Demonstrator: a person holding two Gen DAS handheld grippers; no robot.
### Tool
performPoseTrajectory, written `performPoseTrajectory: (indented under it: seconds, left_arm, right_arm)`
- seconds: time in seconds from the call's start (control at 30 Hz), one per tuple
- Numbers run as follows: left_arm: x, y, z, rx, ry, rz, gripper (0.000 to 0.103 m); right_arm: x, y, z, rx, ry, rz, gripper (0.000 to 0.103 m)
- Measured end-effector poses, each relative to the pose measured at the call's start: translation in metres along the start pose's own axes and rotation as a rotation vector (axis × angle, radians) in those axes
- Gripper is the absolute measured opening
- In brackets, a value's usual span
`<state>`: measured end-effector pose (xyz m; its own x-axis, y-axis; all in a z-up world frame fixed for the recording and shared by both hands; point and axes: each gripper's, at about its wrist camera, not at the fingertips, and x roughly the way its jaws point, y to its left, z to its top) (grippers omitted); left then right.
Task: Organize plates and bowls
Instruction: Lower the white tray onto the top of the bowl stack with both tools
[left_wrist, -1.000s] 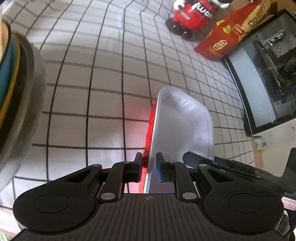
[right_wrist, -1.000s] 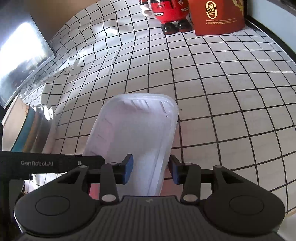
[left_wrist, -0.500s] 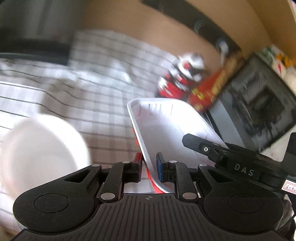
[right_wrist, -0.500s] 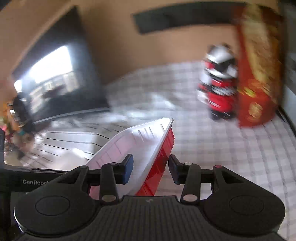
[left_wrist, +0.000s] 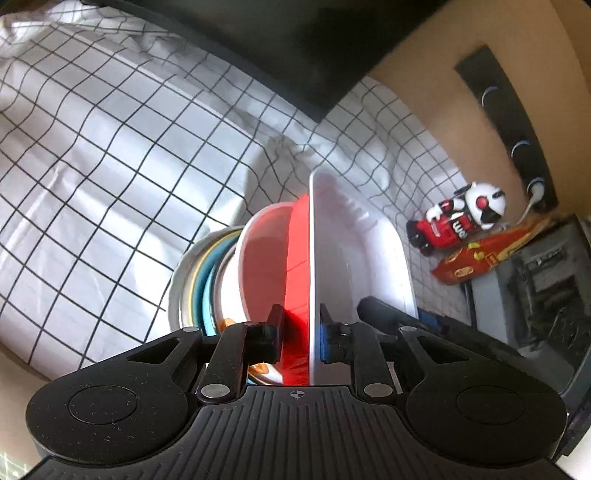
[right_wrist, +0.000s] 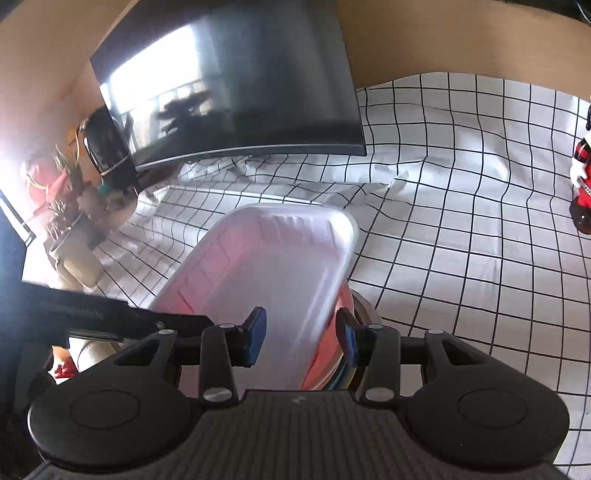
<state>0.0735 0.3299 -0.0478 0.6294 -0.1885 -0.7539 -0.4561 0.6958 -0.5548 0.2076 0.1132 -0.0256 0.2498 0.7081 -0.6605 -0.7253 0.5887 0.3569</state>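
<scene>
The rectangular tray (left_wrist: 354, 243), white inside and red outside, was up in the air over a stack of dishes (left_wrist: 199, 280). The left gripper (left_wrist: 298, 332) pinched the tray's near wall, one finger on the red side and one on the white side. The right gripper (right_wrist: 301, 338) had its fingers spread, one finger inside the tray and one outside its rim, and neither looked pressed on it. Under the tray sat a white bowl (left_wrist: 258, 266), and below that were blue and yellow plates in a shiny metal dish. The stack rested on a white cloth with black squares (right_wrist: 461, 258). A dark screen (right_wrist: 243, 92) stood at the back. A red and white toy figure (left_wrist: 458, 221) stood beside a red box (left_wrist: 480, 258) far off.
</scene>
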Motion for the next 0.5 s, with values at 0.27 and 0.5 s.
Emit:
performPoseTrajectory:
  seconds: [0.27,0.5]
  left_arm:
    - [-0.004,0.003,0.021,0.036,-0.026,0.018,0.020]
    - [-0.001,0.009,0.020,0.043,0.002,0.039,0.019]
  right_arm:
    - [0.005,0.009,0.012,0.001,0.004,-0.010,0.043]
    - [0.008,0.019,0.017,-0.028,-0.001,-0.007,0.043]
